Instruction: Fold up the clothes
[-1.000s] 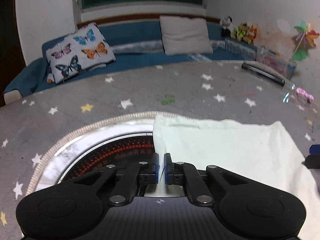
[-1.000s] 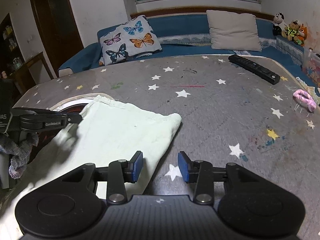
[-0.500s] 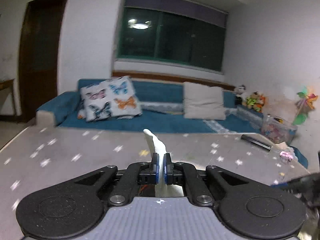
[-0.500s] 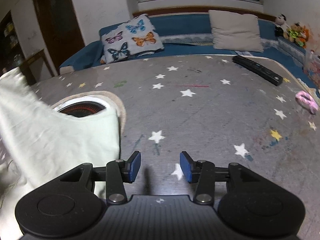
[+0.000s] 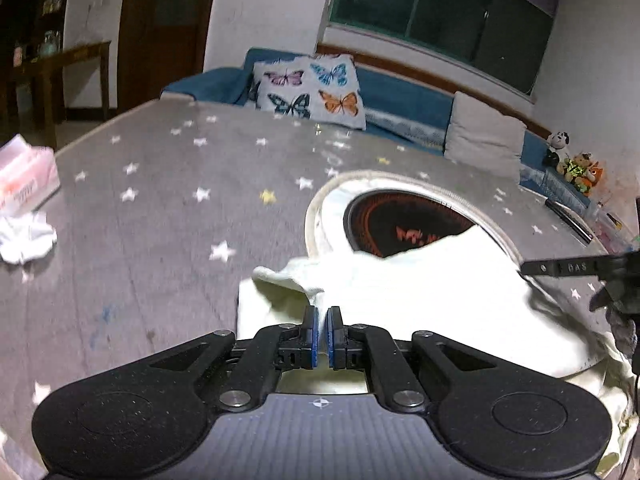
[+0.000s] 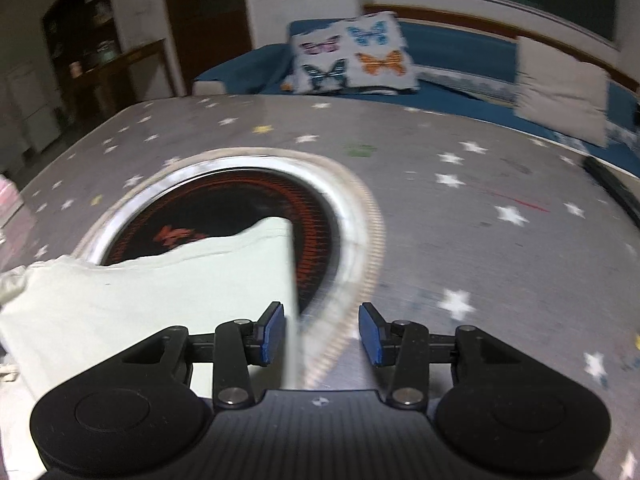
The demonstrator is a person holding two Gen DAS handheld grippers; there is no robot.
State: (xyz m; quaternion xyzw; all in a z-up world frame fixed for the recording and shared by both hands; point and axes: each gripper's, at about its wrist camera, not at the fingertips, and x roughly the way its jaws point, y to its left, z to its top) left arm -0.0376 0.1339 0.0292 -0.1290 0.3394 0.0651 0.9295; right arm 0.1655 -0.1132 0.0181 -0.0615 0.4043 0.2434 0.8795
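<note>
Pale cloth (image 5: 420, 292) — lies on the star-print table (image 5: 160, 220), partly covering a round burner (image 5: 400, 224). Left gripper (image 5: 323, 334) — pinched tight on a cloth edge. Right gripper (image 6: 322, 334) — parted, nothing gripped, cloth edge (image 6: 290, 280) just beside its left pad.

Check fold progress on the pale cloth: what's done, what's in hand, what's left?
Done: the pale cloth lies doubled over itself on the star-print table, partly covering the round burner.
In hand: the left gripper is shut on a bunched corner. The right gripper is open, with the cloth's edge just inside its left pad.
Left: corner still pinched and rumpled, so laying flat and further folds likely remain.
</note>
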